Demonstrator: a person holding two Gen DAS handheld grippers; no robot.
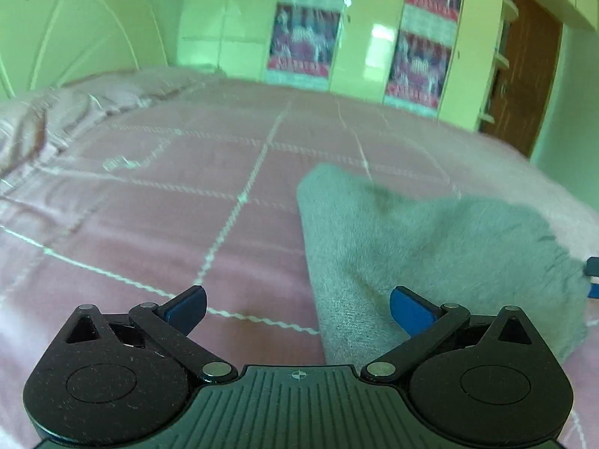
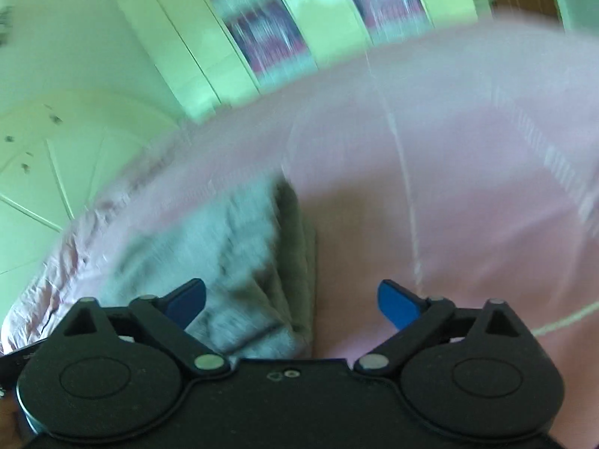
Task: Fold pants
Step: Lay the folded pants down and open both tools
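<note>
Grey pants (image 1: 430,247) lie folded on the pink bed cover, at the right of the left wrist view. My left gripper (image 1: 297,308) is open just above the cloth's near left edge, with nothing between its blue fingers (image 1: 410,308). In the blurred right wrist view the same grey pants (image 2: 232,262) lie below and left of centre, showing stacked folded layers. My right gripper (image 2: 292,305) is open over their right edge, its pads apart from the cloth. A bit of the other gripper's blue finger (image 1: 592,275) shows at the far right edge.
The pink quilted bed cover (image 1: 168,194) with pale stitched lines spreads all around the pants. A rumpled pink pillow or bedding (image 1: 93,101) lies at the far left. Behind the bed stand pale green wardrobe doors (image 1: 367,33) with patterned panels, and a brown door (image 1: 524,75) at the right.
</note>
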